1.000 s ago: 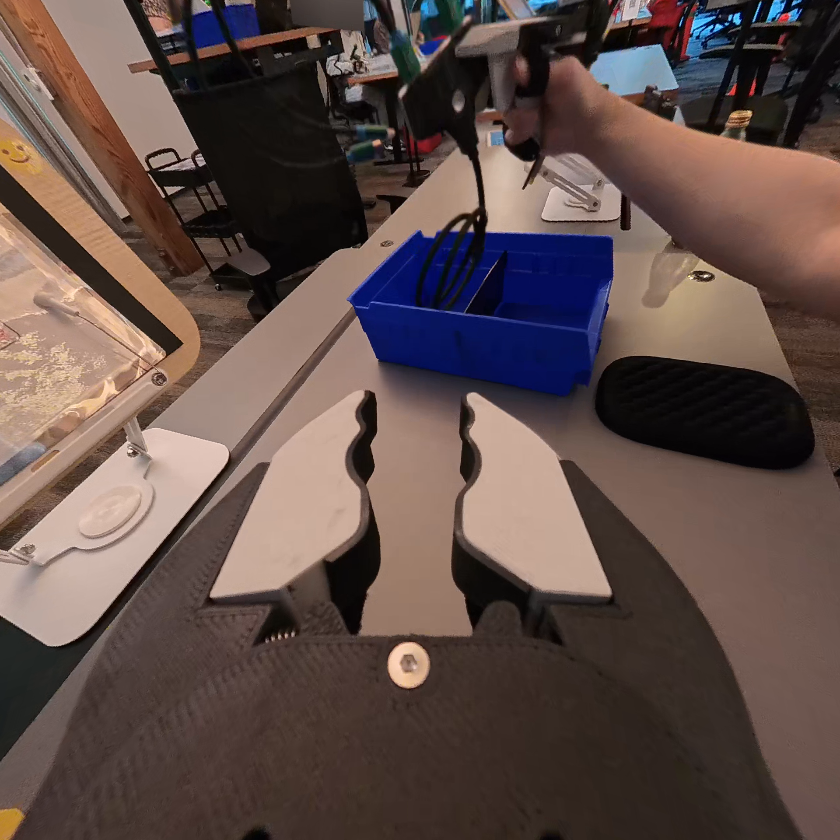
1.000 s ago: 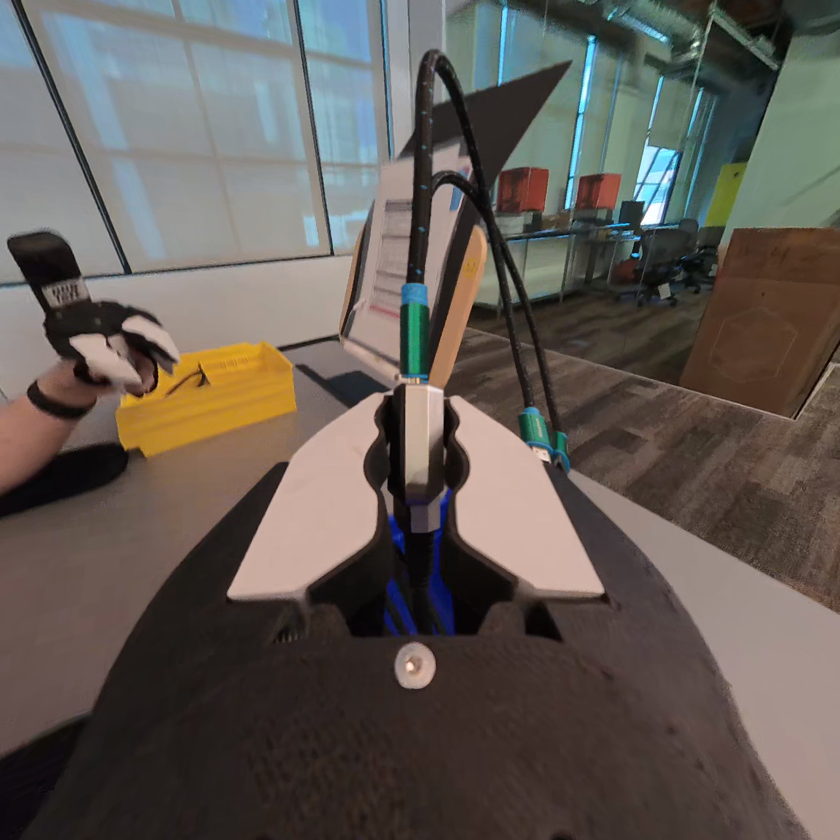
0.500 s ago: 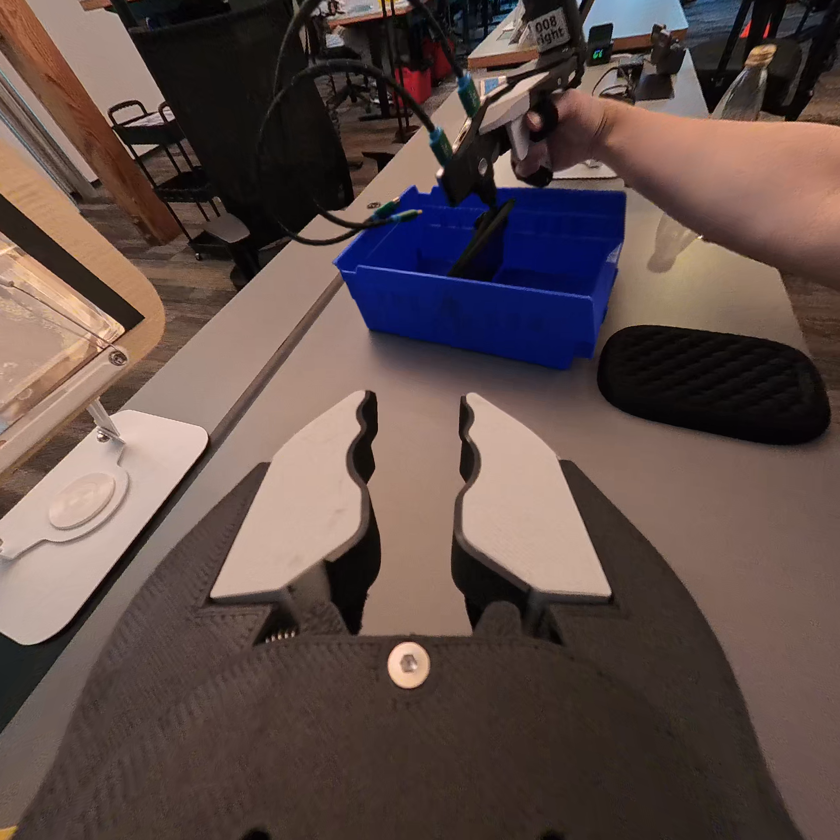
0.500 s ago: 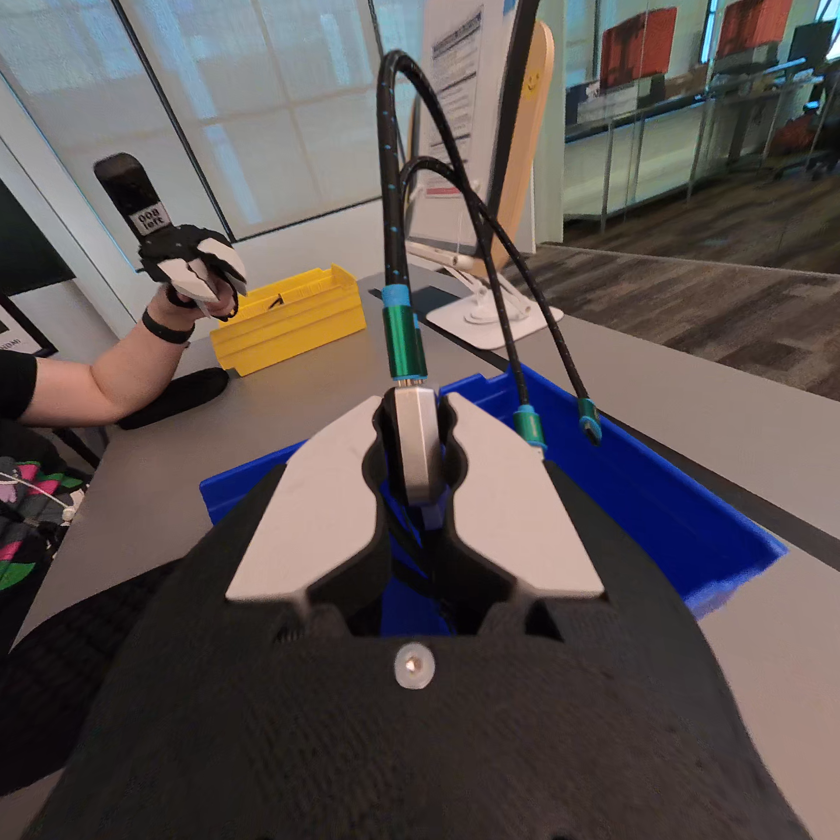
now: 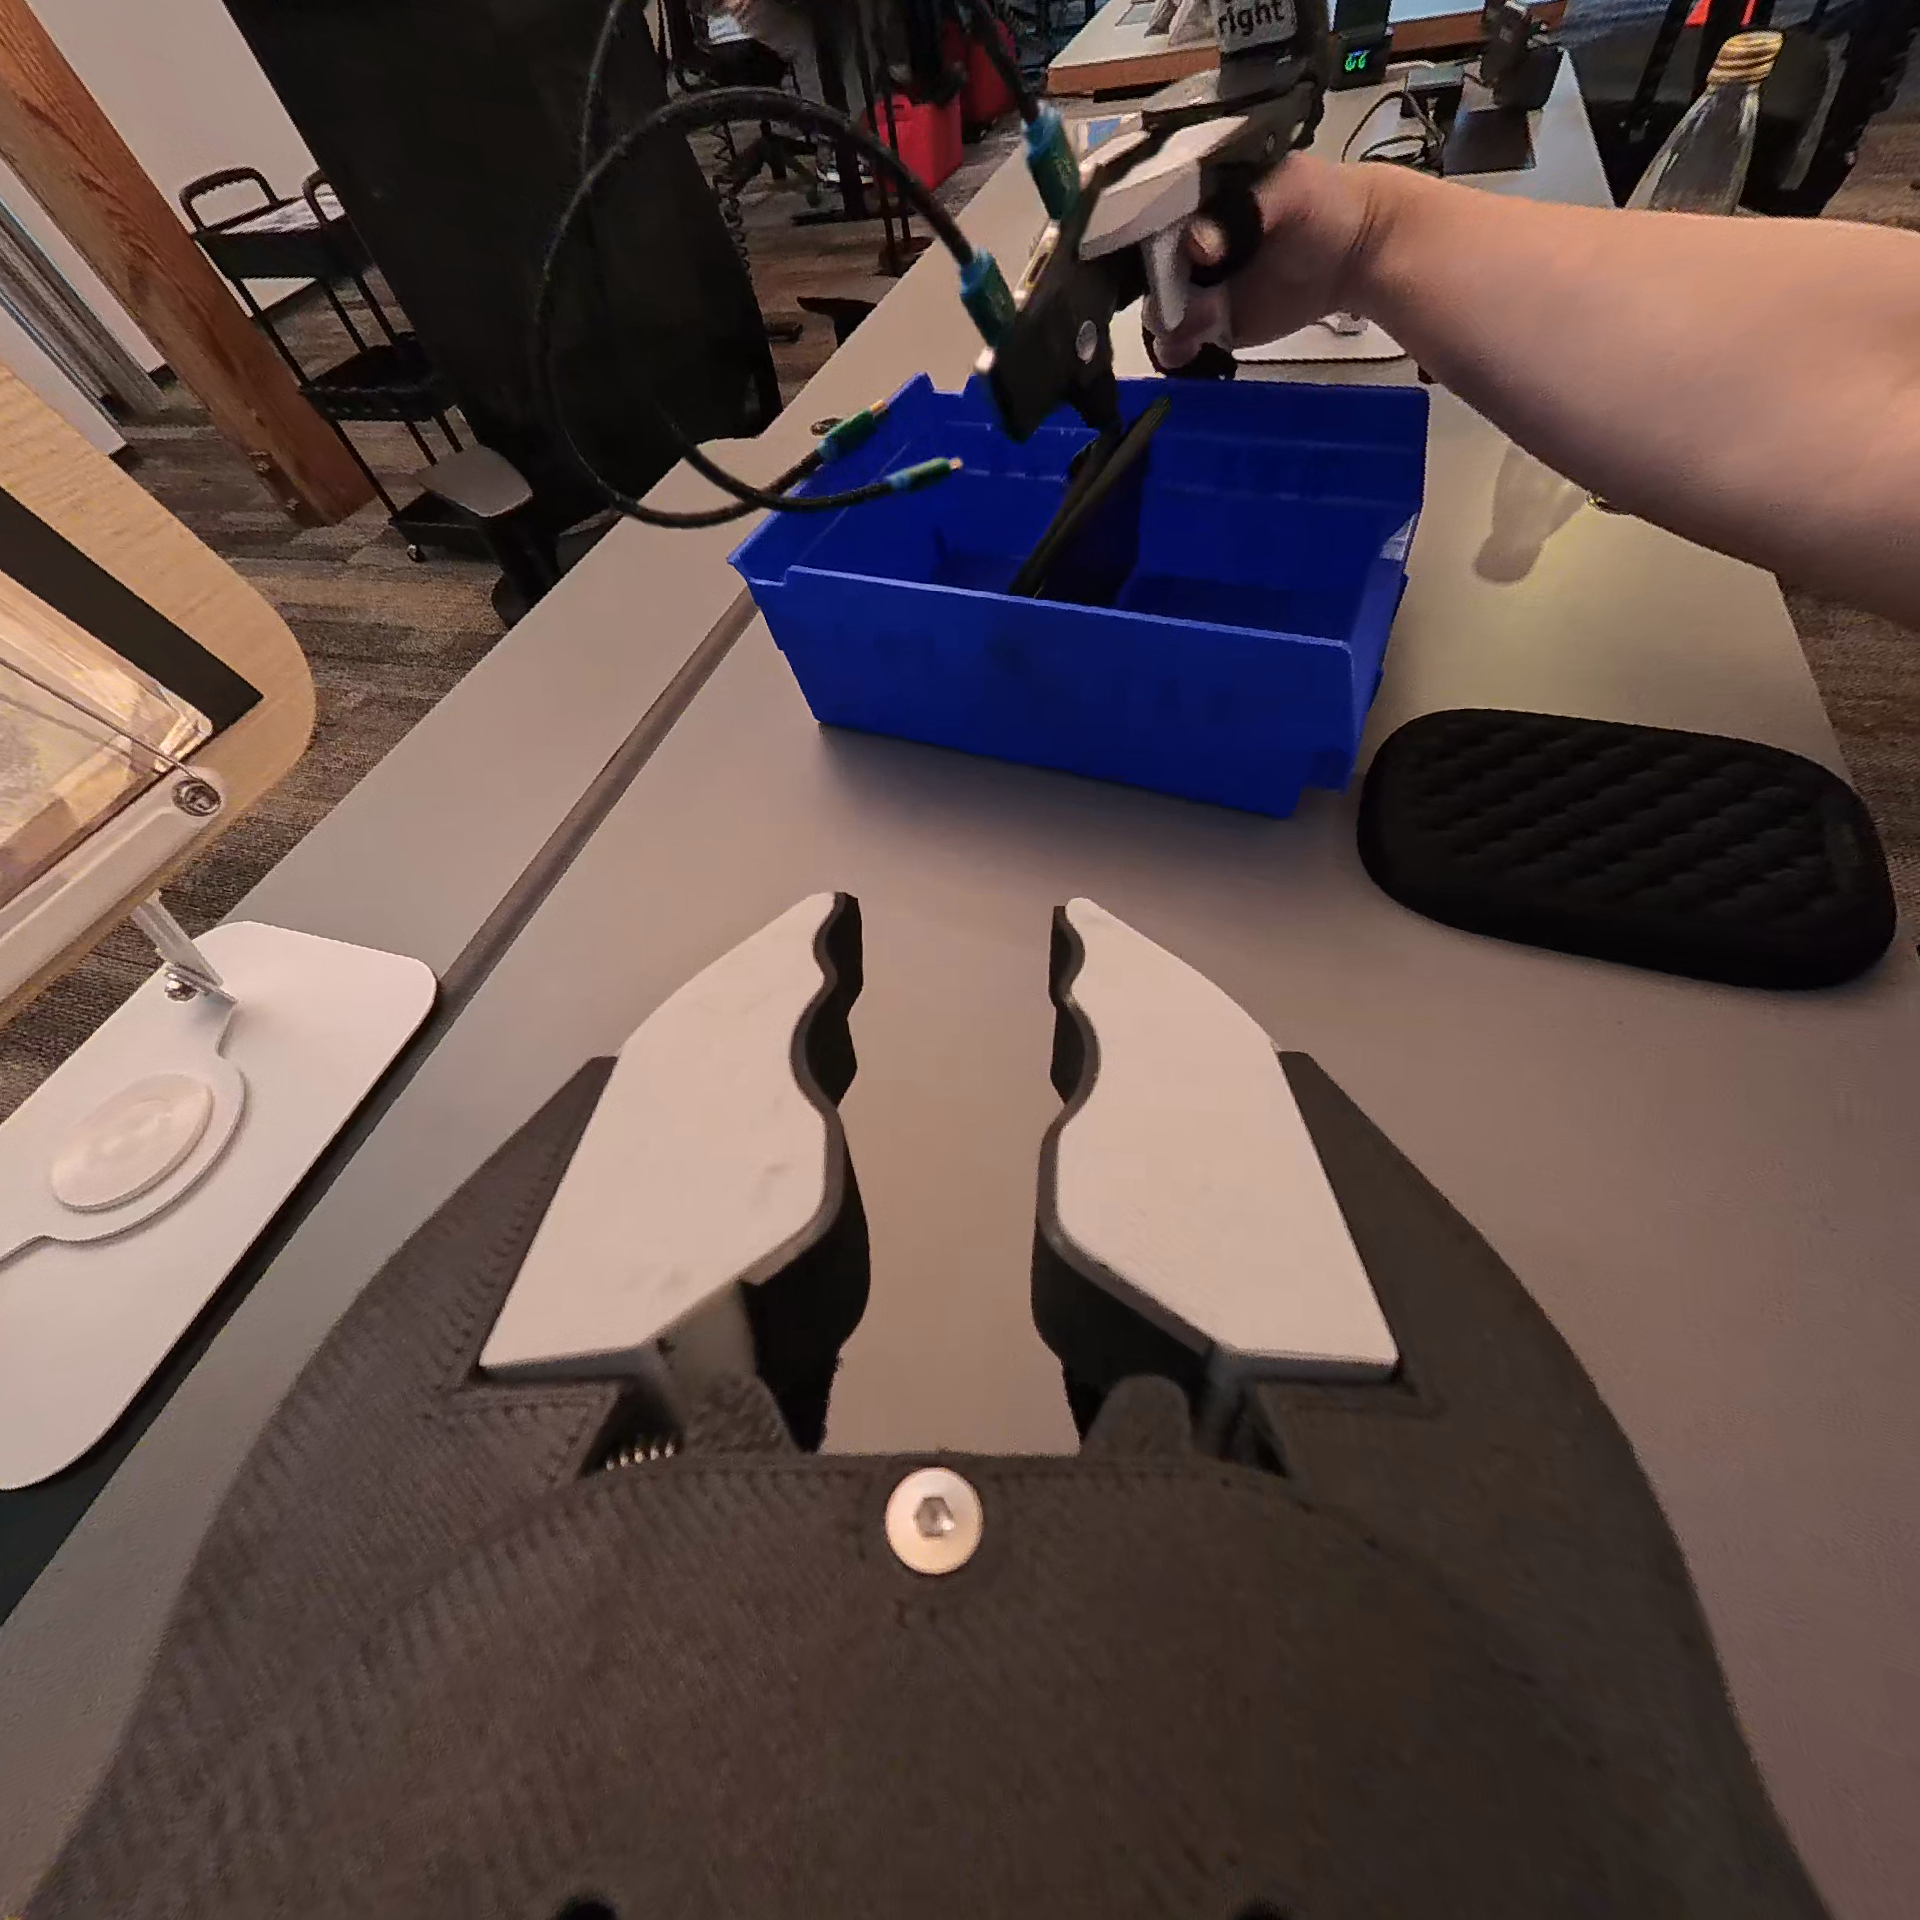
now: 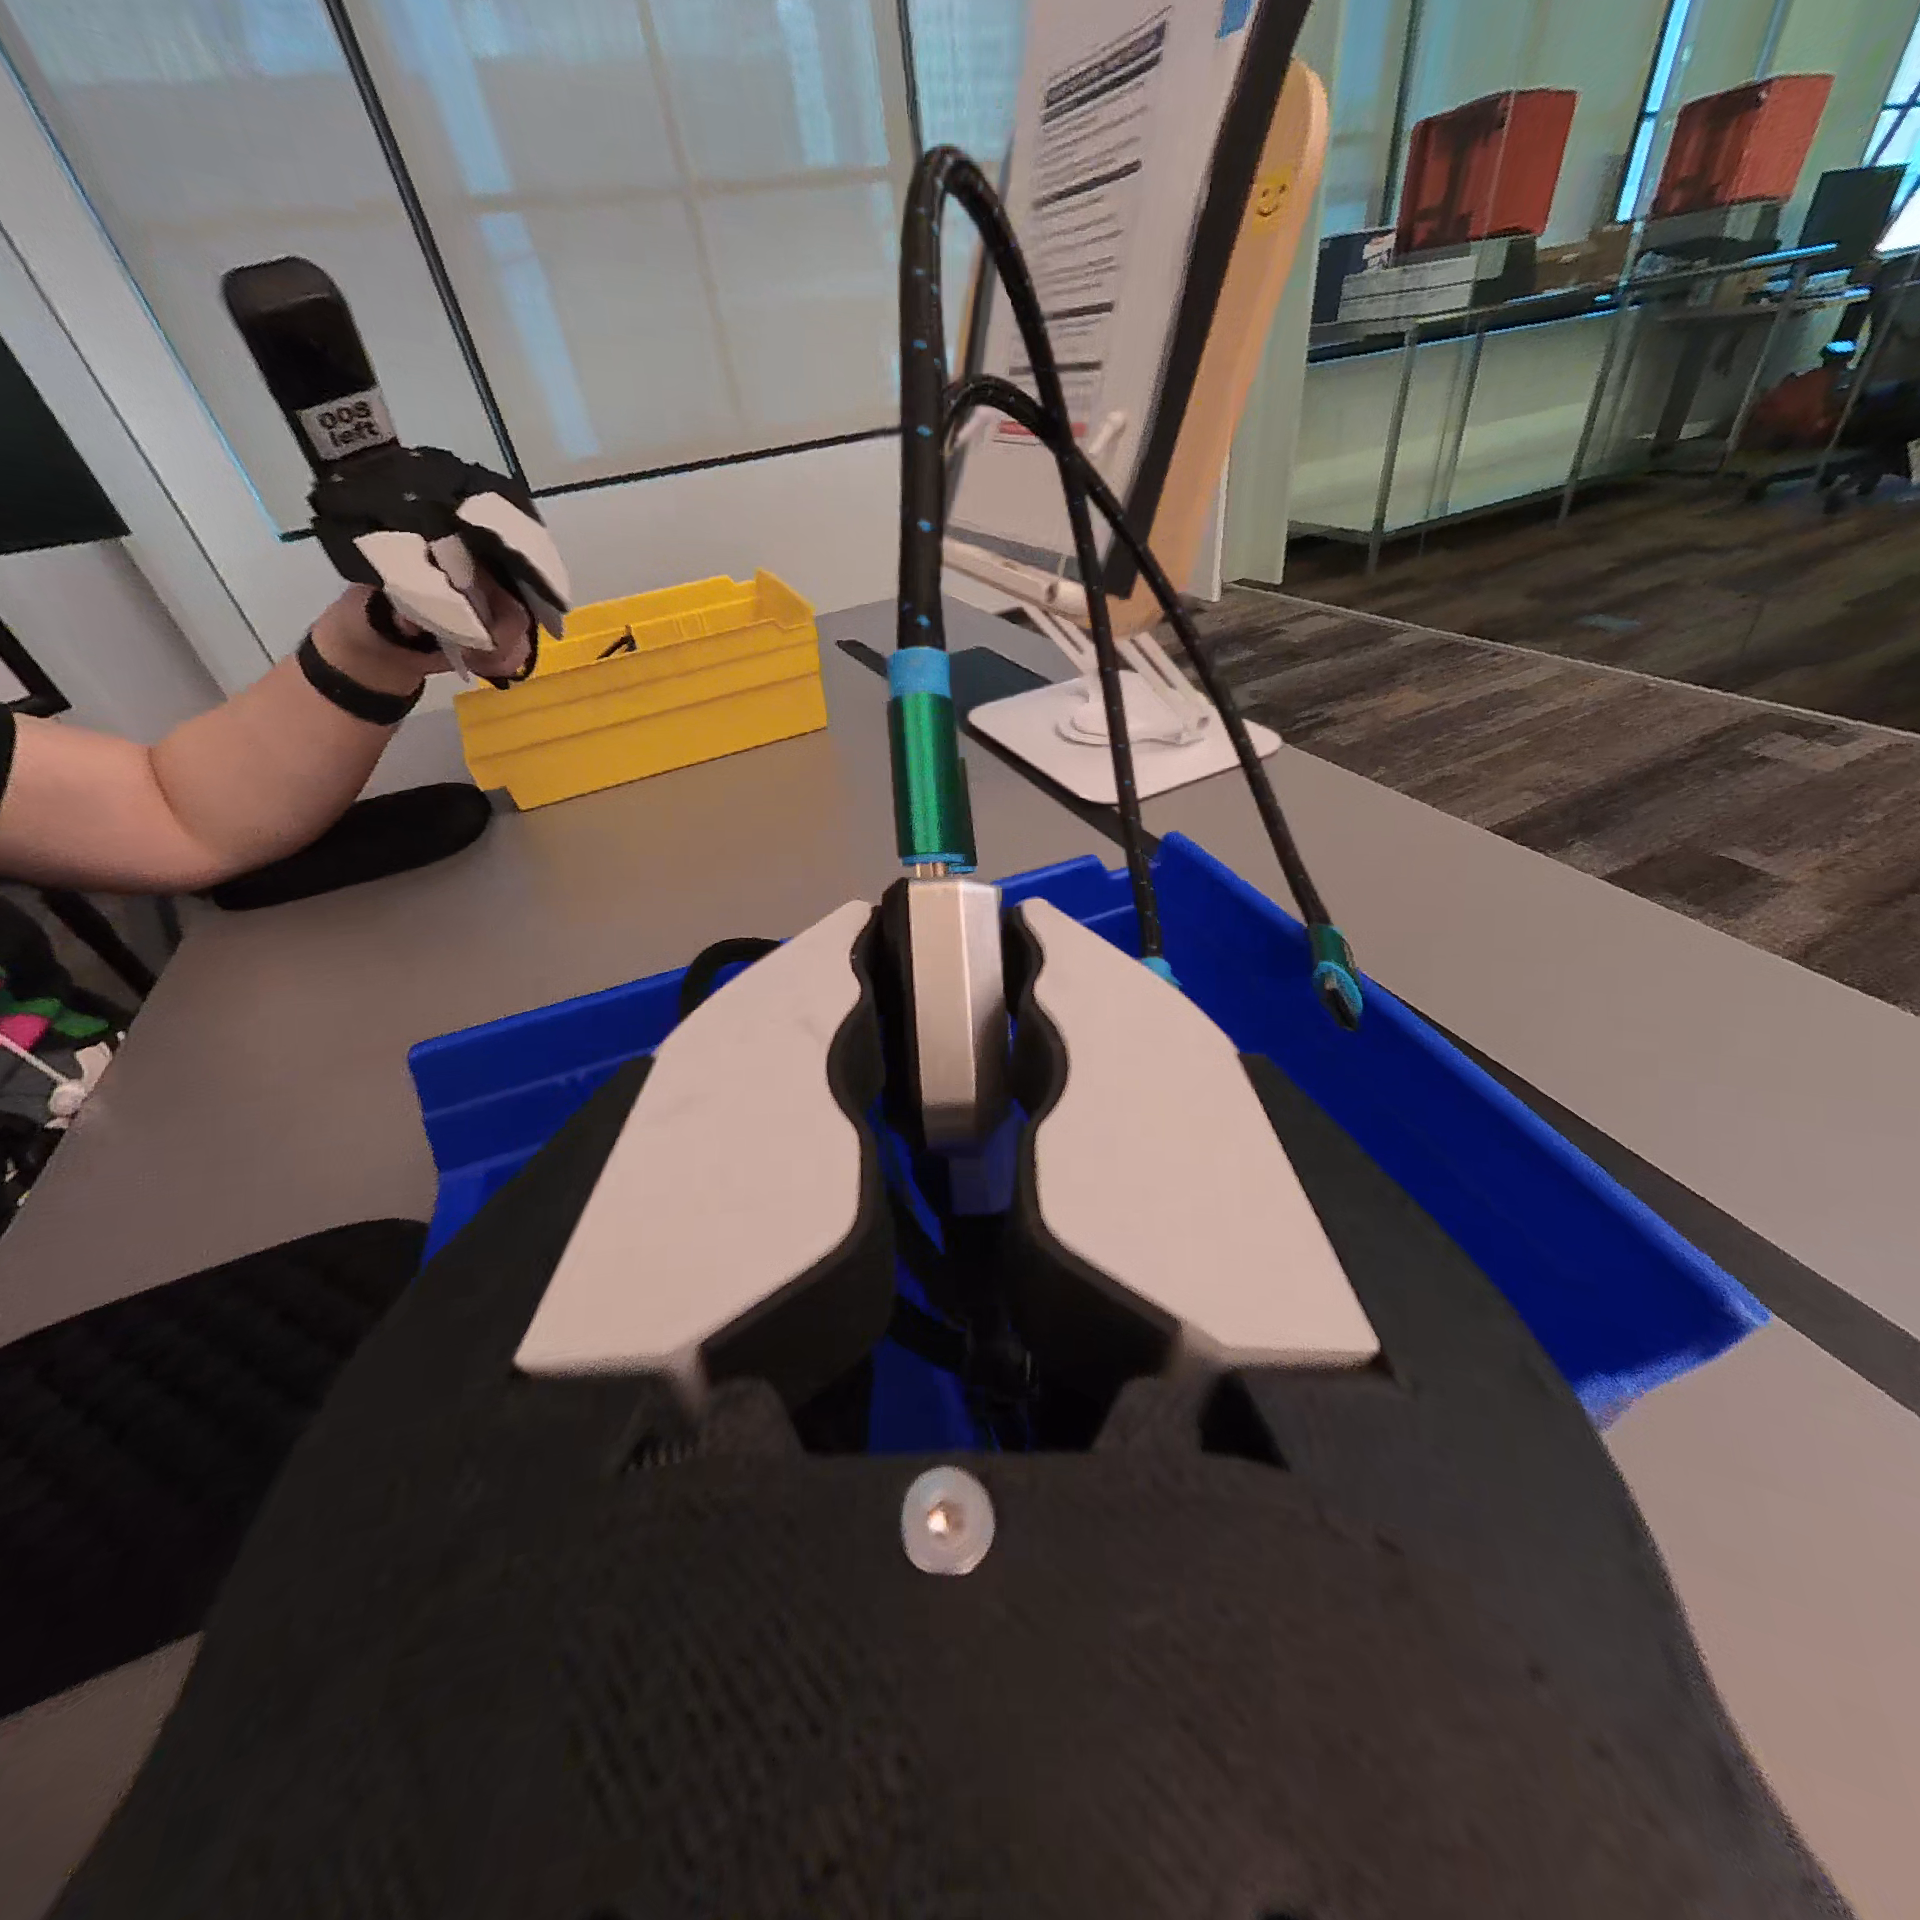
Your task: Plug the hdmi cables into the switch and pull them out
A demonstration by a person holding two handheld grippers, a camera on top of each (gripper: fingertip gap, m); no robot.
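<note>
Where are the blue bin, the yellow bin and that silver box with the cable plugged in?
blue bin (image 5: 1049, 675), left wrist view, front wall.
yellow bin (image 6: 644, 707), right wrist view, side wall.
silver switch (image 6: 951, 997), right wrist view, top face.

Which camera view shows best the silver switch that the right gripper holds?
The right wrist view: the silver switch sits close and sharp between the jaws of the right gripper, with a green cable plug in its top. The left wrist view shows it far off, mostly hidden by that gripper.
</note>
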